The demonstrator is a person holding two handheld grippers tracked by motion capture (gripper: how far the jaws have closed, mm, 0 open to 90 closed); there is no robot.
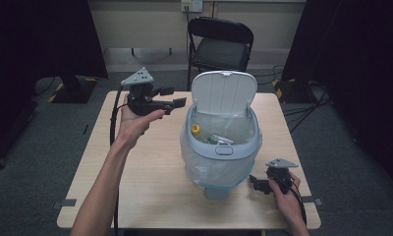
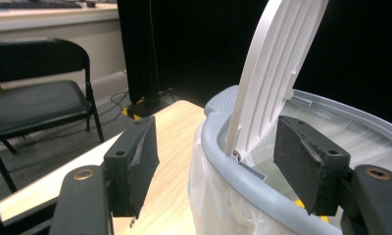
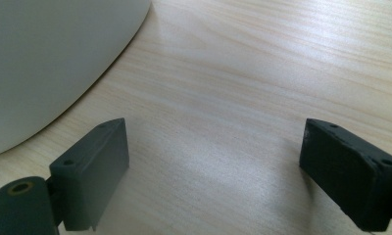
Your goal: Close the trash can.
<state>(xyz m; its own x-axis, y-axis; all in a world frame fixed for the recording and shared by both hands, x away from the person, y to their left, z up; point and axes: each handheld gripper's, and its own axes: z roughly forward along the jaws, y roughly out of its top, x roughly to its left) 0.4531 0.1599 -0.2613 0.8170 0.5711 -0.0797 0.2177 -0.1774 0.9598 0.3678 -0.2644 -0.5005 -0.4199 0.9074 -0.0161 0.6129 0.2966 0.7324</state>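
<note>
1. High view: a pale blue plastic waste bin (image 1: 223, 147) with a clear bag liner stands in the middle of the light wooden table (image 1: 150, 187), its white hinged lid (image 1: 224, 92) raised upright at the far side. Inside lie a small yellow-capped item (image 1: 196, 129) and some clear plastic rubbish. The left gripper (image 1: 172, 98) is held up in the hand just beside the bin's far-left rim, its tips pointing towards the lid. The right gripper (image 1: 255, 183) rests low on the table near the bin's front-right foot. A black folding chair (image 1: 219, 46) stands beyond the table

2. Left gripper view: the jaws stand wide apart with nothing between the pads; the lid's ribbed underside (image 2: 275, 73) rises between them farther off, and the bin's grey-blue rim (image 2: 243, 176) runs below. The step in hand looks like closing the lid. To do it well, I would bring one pad behind the lid's upper edge and push it forward and down in a smooth arc about the hinge, rather than pinching it, keeping the bag liner (image 2: 208, 205) clear of the rim

3. Right gripper view: the jaws are spread wide and empty over bare wood (image 3: 223, 98), with the bin's pale curved wall (image 3: 47, 63) at the upper left. This gripper could steady the bin's base if the push makes it slide
</note>
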